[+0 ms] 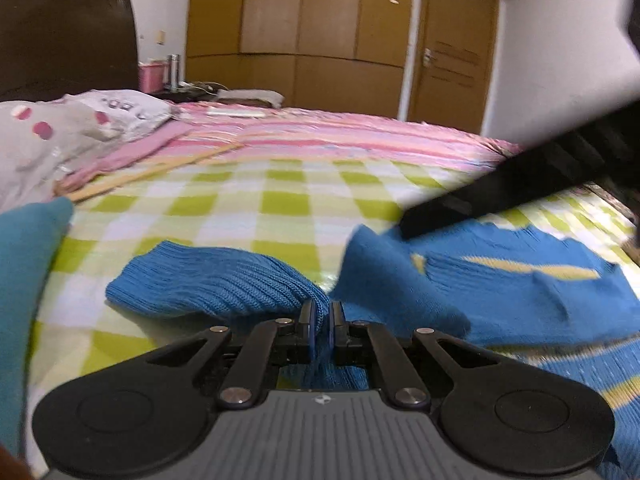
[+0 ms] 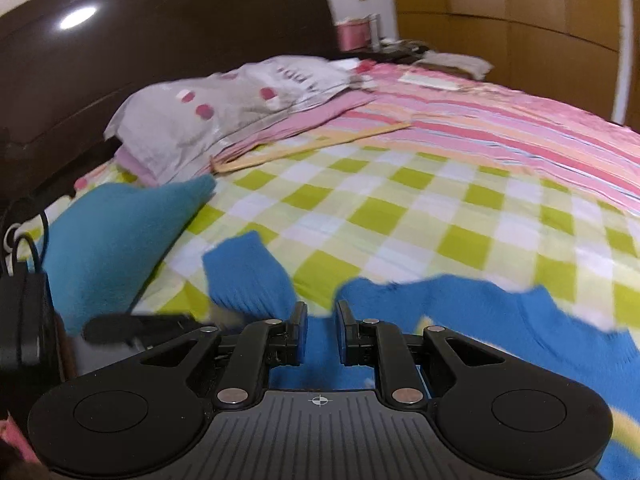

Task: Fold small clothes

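While pinched, sweater (image 1: 224,280) between left gripper (image 1: 322,314) pads.

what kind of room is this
Most likely a home bedroom: the blue sweater lies on a bed with a checked sheet, a dark headboard behind a pillow, and a wooden wardrobe beyond.

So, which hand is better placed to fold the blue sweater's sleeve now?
The left. The left gripper is already shut on the ribbed sleeve of the blue sweater. The right gripper has open jaws, with only cloth beneath them.
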`<move>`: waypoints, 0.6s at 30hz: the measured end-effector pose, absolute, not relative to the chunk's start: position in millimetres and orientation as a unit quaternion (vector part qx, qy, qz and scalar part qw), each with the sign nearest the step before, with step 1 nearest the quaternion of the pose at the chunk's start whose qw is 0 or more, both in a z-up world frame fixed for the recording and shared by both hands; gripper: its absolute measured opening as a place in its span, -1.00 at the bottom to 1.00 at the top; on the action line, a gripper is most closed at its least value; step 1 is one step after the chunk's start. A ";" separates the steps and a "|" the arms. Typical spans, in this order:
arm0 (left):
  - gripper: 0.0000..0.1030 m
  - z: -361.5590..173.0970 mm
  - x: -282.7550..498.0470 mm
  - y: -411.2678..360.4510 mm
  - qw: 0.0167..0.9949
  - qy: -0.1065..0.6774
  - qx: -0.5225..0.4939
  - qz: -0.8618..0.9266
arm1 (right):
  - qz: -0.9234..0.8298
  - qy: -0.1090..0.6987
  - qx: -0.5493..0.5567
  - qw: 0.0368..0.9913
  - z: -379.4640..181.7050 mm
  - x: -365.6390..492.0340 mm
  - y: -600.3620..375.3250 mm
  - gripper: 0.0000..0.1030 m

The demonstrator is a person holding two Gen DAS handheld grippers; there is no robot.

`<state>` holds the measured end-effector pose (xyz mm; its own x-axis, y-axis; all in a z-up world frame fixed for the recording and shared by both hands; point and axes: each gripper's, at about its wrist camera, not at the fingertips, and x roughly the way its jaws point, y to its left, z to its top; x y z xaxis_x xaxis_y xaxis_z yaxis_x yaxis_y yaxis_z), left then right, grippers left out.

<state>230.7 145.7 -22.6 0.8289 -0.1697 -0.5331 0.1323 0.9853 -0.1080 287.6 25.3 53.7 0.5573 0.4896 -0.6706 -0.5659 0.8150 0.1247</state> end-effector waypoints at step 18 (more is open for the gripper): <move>-0.76 -31.3 221.7 140.3 0.946 0.299 -0.018 -0.123 | 0.360 0.478 -0.029 0.801 -5.5 372.0 112.2 -0.25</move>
